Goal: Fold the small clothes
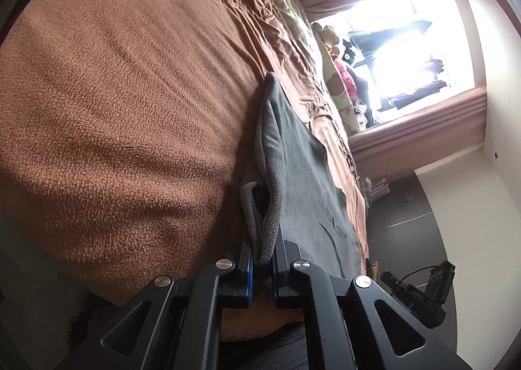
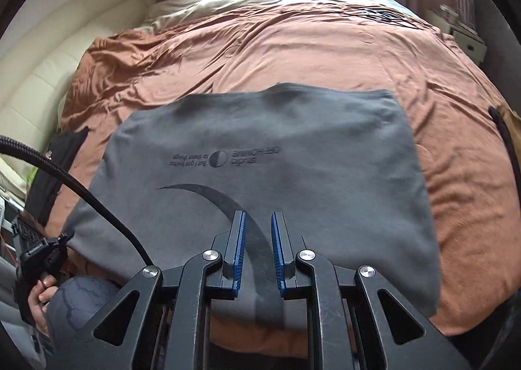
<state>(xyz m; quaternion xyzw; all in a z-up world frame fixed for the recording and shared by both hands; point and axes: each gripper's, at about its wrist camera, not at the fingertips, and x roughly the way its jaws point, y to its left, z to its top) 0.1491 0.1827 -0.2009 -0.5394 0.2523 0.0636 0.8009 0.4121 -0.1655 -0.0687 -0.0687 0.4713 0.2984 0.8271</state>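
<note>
since the shirt (image 2: 260, 174) is soft grey knit, light and limp, we expect it to drape and sag wherever it is lifted, and to crease only where we lay it down flat. it lies spread on the bed (image 2: 293, 51), print side up, with dark lettering and a crescent mark, its near hem toward us and its far edge toward the pillows. its cloth looks slightly fleecy at the edge, so it should grip well between ribbed pads and not slip, though a pinch of one layer alone would let the other fall away.

our left claw (image 1: 263, 267) is closed on a bunched fold of the shirt's edge, both layers caught between the blue pads, the cloth rising in a ridge ahead of it. our right claw (image 2: 258, 251) hangs over the near part of the shirt with its jaws parted by a moderate gap and nothing between them; whether its tips touch the cloth we cannot tell.

we judge the best hold for the right claw to be the near corner or hem on its own side, matching the left, so the edge lifts evenly.

around the shirt the brown blanket (image 2: 456, 174) is rumpled and soft, giving little firm backing for pressing a crease. a hand (image 2: 40, 296) shows low at the left.
</note>
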